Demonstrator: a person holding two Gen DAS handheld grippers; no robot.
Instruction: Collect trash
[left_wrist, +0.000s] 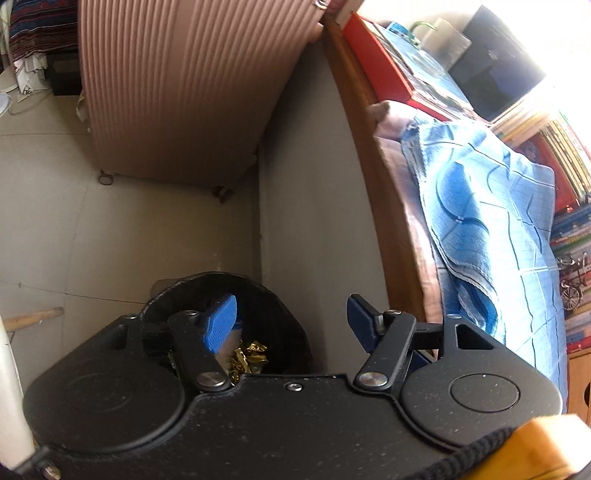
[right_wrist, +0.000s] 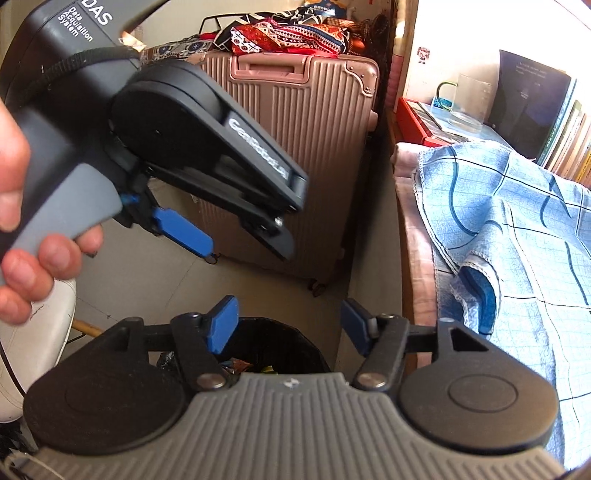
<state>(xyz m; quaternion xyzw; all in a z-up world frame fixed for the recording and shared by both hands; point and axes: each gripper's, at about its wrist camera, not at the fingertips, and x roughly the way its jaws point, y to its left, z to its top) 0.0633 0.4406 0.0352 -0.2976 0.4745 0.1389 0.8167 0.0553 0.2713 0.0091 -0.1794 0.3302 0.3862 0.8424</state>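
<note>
A black trash bin (left_wrist: 280, 317) lined with a dark bag stands on the tiled floor by the bed. Gold foil wrappers (left_wrist: 248, 359) lie inside it. My left gripper (left_wrist: 291, 321) hovers over the bin, open, nothing between its blue pads. In the right wrist view the same bin (right_wrist: 295, 343) shows colourful wrappers (right_wrist: 240, 366) inside. My right gripper (right_wrist: 290, 326) is above it, also open and holding nothing. The left gripper (right_wrist: 207, 229) appears there too, held by a hand (right_wrist: 22, 236) at upper left, higher than the bin.
A ribbed pink suitcase (right_wrist: 303, 147) on wheels stands behind the bin with patterned cloth on top. A bed with a blue checked blanket (right_wrist: 517, 229) runs along the right. Books, a red box (left_wrist: 380, 70) and a glass jug (right_wrist: 469, 103) sit beyond it. A white stool (right_wrist: 33, 332) is at left.
</note>
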